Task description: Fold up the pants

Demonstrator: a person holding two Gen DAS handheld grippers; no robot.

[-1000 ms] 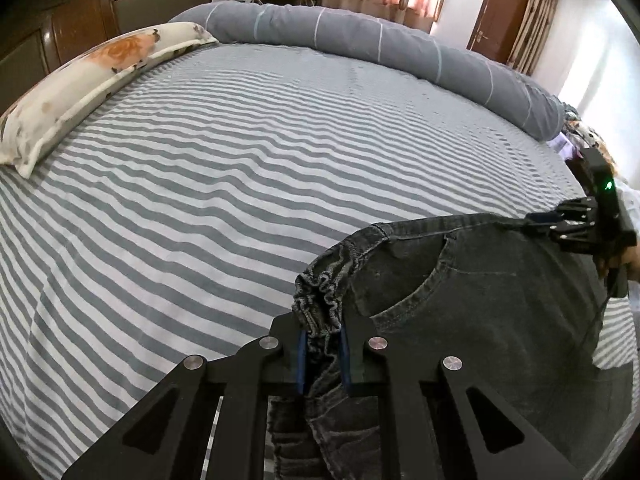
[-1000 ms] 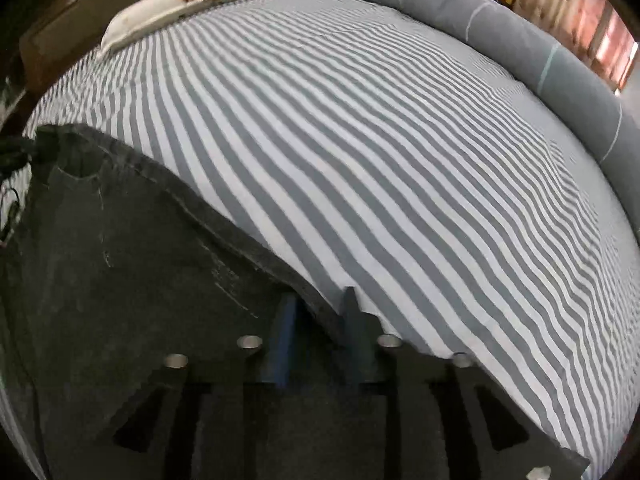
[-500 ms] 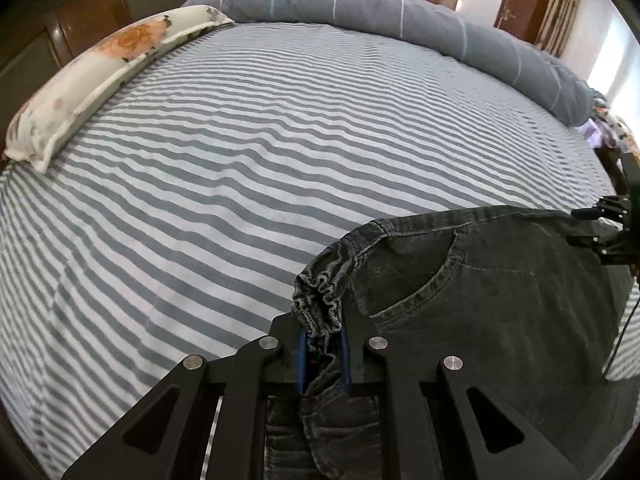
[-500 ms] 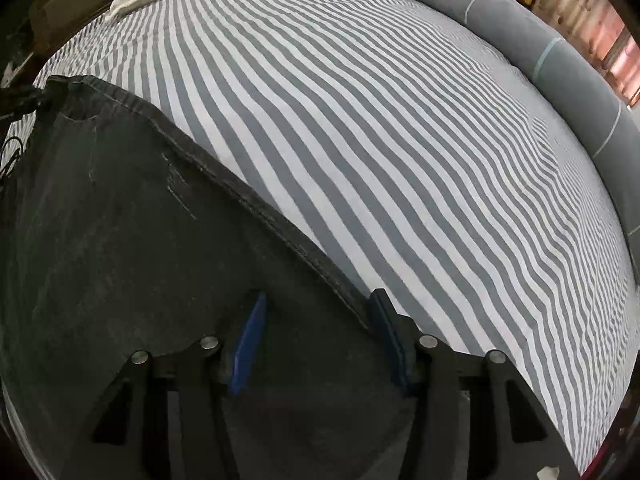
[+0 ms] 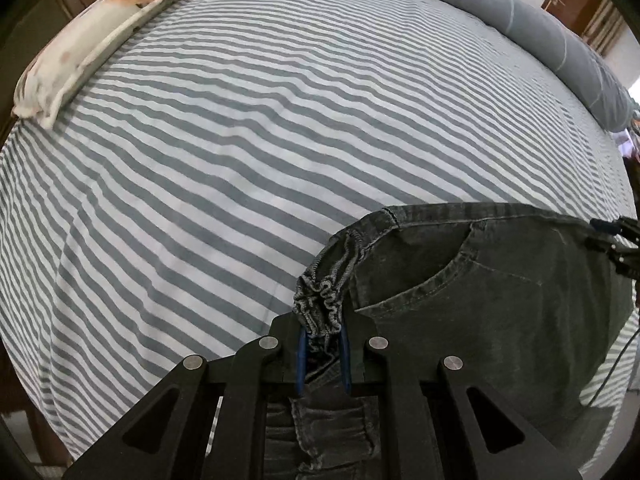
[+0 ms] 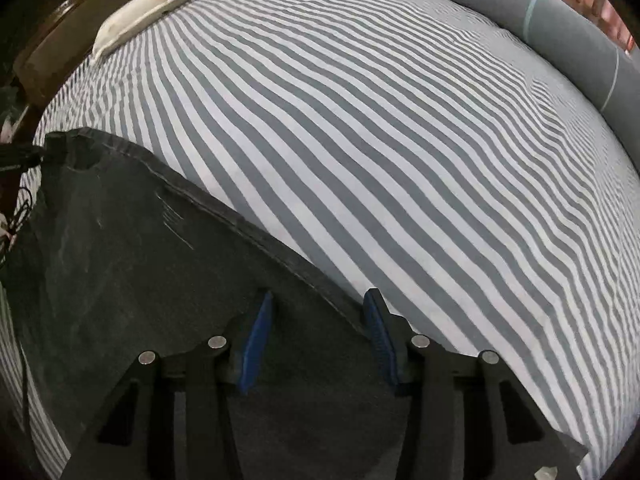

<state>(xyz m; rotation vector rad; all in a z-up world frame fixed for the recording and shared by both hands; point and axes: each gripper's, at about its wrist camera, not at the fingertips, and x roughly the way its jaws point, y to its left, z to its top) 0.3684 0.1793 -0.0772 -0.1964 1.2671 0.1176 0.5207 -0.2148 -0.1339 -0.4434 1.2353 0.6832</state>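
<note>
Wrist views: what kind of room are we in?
Almost certainly a home bedroom: a striped bed sheet, a floral pillow by the wooden headboard, and a rolled grey duvet along the far edge.

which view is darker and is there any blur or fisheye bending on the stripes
Right wrist view is darker: the pants read near black and the corners vignette. Left wrist view is brighter, with pale glare from the window side at upper right. Both bow the sheet stripes into a dome; the pillow smears softly at the rim.
</note>
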